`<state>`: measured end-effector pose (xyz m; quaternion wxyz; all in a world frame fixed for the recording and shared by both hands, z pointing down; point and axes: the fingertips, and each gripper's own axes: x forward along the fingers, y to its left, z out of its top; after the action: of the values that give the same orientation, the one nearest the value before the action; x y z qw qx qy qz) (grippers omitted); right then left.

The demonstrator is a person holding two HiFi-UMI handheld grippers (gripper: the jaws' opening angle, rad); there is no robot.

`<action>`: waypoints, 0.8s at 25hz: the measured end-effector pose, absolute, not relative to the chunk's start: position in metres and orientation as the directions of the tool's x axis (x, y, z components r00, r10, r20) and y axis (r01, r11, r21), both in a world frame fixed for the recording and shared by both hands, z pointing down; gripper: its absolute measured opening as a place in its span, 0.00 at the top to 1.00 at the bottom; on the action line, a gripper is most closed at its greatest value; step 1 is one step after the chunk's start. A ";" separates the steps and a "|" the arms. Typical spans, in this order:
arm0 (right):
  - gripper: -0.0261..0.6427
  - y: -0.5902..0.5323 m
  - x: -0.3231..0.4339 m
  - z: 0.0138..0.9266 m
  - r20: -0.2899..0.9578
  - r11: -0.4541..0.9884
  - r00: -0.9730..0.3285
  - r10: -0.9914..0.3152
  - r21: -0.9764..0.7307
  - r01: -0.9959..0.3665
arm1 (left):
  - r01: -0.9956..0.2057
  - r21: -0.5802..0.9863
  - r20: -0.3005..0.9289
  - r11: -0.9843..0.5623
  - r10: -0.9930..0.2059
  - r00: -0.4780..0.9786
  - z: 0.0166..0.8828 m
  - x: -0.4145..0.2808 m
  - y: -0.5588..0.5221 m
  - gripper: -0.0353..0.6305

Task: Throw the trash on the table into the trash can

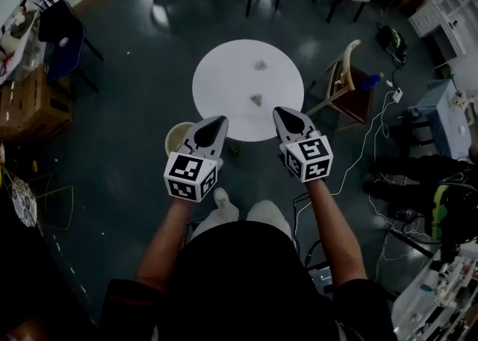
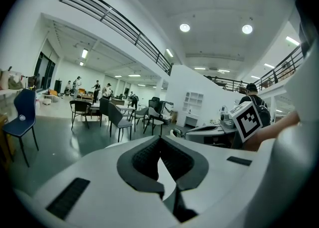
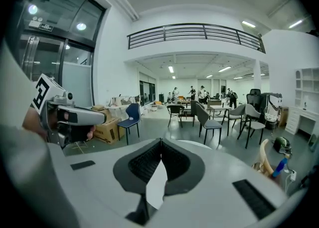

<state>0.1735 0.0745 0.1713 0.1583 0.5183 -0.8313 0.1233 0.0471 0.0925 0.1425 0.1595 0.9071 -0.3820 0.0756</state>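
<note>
Trash (image 1: 256,98) shows only in head view; left tongs (image 1: 220,119), right tongs (image 1: 278,112) pressed together

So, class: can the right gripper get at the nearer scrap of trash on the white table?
Probably yes: nothing stands between the right gripper and the nearer scrap on the white table, though its shut jaws must open first.

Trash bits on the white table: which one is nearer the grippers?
The bit near the table's middle, closer to the right gripper. The other bit lies farther back, toward the far edge.
</note>
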 end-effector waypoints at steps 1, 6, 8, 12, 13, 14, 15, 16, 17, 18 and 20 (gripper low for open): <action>0.93 0.073 0.174 0.178 0.402 0.429 -0.408 -0.820 -0.042 -0.902 | -0.716 0.239 0.266 -0.656 -0.665 0.697 0.148 0.048 0.090 0.94; 0.93 0.062 0.191 0.209 0.450 0.409 -0.386 -0.805 -0.050 -0.911 | -0.708 0.263 0.295 -0.656 -0.644 0.706 0.171 0.066 0.081 0.94; 0.93 0.056 0.201 0.220 0.462 0.390 -0.372 -0.805 -0.062 -0.919 | -0.700 0.280 0.300 -0.657 -0.633 0.714 0.179 0.078 0.078 0.94; 0.93 0.045 0.211 0.244 0.481 0.377 -0.374 -0.793 -0.096 -0.921 | -0.702 0.295 0.323 -0.648 -0.623 0.712 0.196 0.093 0.071 0.94; 0.93 0.041 0.213 0.250 0.487 0.379 -0.377 -0.788 -0.098 -0.920 | -0.704 0.295 0.331 -0.646 -0.622 0.709 0.201 0.097 0.069 0.94; 0.93 0.036 0.215 0.256 0.493 0.380 -0.377 -0.784 -0.100 -0.920 | -0.706 0.297 0.338 -0.643 -0.621 0.708 0.204 0.100 0.066 0.94; 0.93 0.031 0.218 0.261 0.499 0.378 -0.376 -0.780 -0.103 -0.920 | -0.707 0.299 0.344 -0.641 -0.619 0.706 0.208 0.104 0.063 0.94; 0.93 0.027 0.220 0.266 0.505 0.373 -0.373 -0.779 -0.106 -0.922 | -0.709 0.302 0.350 -0.637 -0.618 0.704 0.212 0.106 0.060 0.94; 0.93 0.021 0.222 0.272 0.510 0.367 -0.367 -0.778 -0.106 -0.924 | -0.712 0.306 0.356 -0.632 -0.617 0.701 0.217 0.107 0.055 0.94; 0.93 0.016 0.223 0.279 0.515 0.361 -0.359 -0.778 -0.102 -0.927 | -0.715 0.310 0.362 -0.626 -0.618 0.698 0.223 0.108 0.051 0.94; 0.93 0.006 0.227 0.294 0.528 0.354 -0.347 -0.775 -0.092 -0.931 | -0.718 0.316 0.373 -0.620 -0.615 0.695 0.236 0.112 0.046 0.94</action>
<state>0.2270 0.0057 0.2941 0.2020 0.5345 -0.7977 0.1927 0.1121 0.0455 0.2357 0.2249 0.8927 -0.3732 0.1151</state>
